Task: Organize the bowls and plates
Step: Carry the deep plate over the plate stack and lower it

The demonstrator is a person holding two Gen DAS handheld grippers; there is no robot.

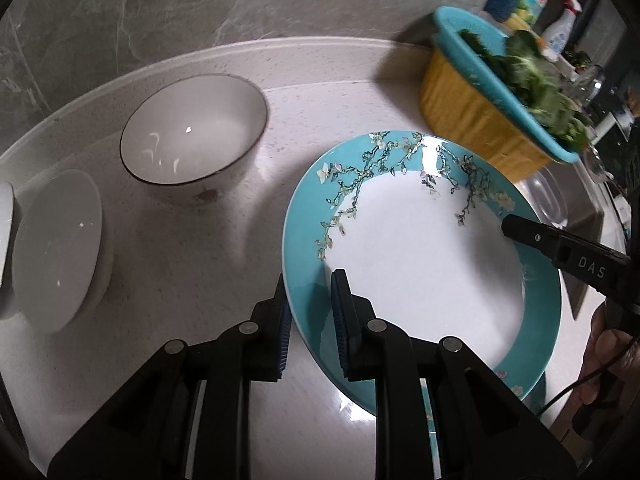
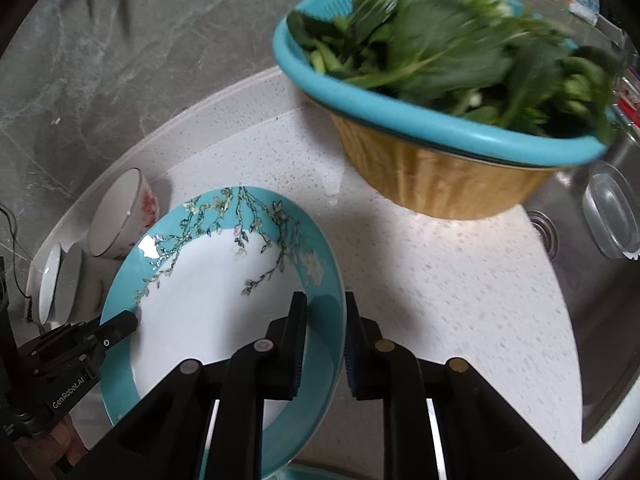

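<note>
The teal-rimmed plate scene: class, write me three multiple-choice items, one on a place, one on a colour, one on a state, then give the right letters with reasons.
1. Where does the flowered bowl stand relative to the teal-rimmed plate in the right wrist view?
A. behind it, to the left
B. inside the sink
C. on the plate

2. What colour is the colander rim?
A. red
B. teal
C. black

3. How do both grippers stand at the plate?
A. far away
B. their fingers astride its rim
C. under the basin

Key: 1 A, it stands beyond the plate's left edge. 2 B, teal over a yellow basin. 3 B, the left gripper and the right gripper each straddle the rim.
</note>
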